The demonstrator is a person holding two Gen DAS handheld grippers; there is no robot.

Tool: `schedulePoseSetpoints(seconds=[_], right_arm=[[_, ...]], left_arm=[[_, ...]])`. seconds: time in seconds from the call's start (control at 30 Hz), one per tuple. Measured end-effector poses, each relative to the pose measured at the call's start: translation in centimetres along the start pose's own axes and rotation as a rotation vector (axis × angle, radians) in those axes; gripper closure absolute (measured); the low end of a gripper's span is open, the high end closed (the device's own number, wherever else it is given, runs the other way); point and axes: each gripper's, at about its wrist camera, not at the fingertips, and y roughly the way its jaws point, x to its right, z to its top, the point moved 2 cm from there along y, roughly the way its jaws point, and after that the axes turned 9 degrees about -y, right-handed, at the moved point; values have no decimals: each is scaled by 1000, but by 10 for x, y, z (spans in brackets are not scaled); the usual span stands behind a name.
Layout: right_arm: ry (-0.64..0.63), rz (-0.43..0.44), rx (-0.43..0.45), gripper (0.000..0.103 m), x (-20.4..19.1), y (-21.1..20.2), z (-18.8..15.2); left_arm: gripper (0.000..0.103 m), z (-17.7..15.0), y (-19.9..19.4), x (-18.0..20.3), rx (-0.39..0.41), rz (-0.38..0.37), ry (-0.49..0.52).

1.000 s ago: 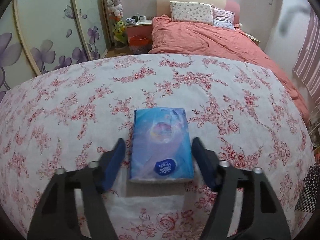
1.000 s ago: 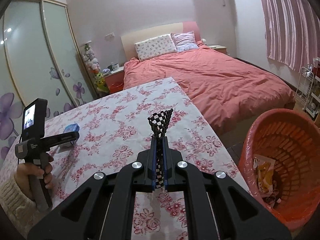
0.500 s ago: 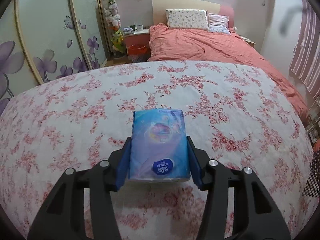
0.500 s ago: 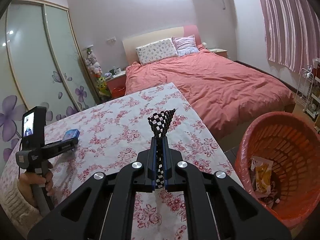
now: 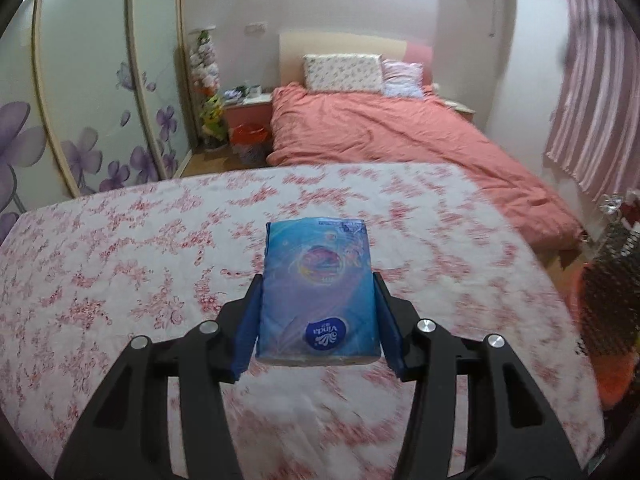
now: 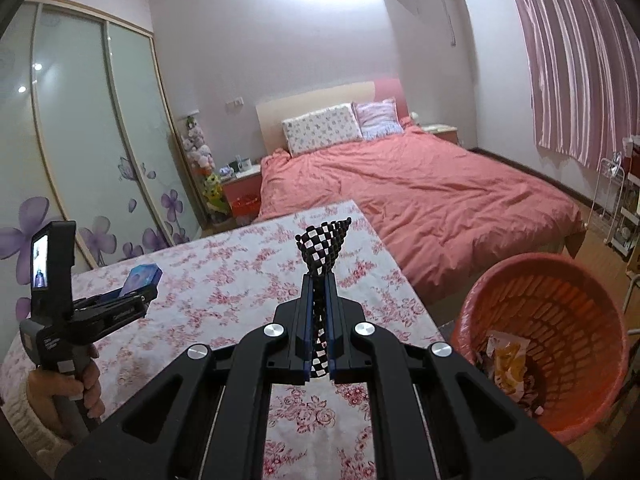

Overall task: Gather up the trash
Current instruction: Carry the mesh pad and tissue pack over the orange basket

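Note:
My left gripper point(image 5: 318, 292) is shut on a blue Vinda tissue pack point(image 5: 318, 284) and holds it lifted above the floral tablecloth point(image 5: 120, 264). It also shows in the right wrist view point(image 6: 138, 286) at the left, tilted upward with the pack point(image 6: 142, 276). My right gripper point(image 6: 320, 288) is shut on a black-and-white checkered piece point(image 6: 322, 248) that sticks up past the fingertips. An orange basket point(image 6: 560, 312) with wrappers inside stands on the floor, right of the table.
A bed with a salmon cover point(image 6: 420, 184) lies beyond the table. Sliding wardrobe doors with purple flowers point(image 5: 80, 120) stand at the left. A wire rack point(image 6: 624, 208) is at the far right. A small red bin point(image 5: 248, 138) sits by the nightstand.
My left gripper closed on the tissue pack and lifted it off the table, tilting upward. My right gripper kept hold of the checkered piece and rose slightly.

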Motion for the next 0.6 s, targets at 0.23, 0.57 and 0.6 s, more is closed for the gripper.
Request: schedulePoseSetpoints(seconds=[0.23, 0.57, 0.6], right_arm=[[-2, -63, 59, 97, 14, -31, 6], [17, -195, 129, 97, 57, -63, 9], [23, -206, 133, 97, 63, -64, 8]], left_arm=[[52, -8, -53, 43, 28, -131, 44], [52, -26, -94, 123, 40, -301, 127], [52, -29, -96, 133, 40, -318, 137]])
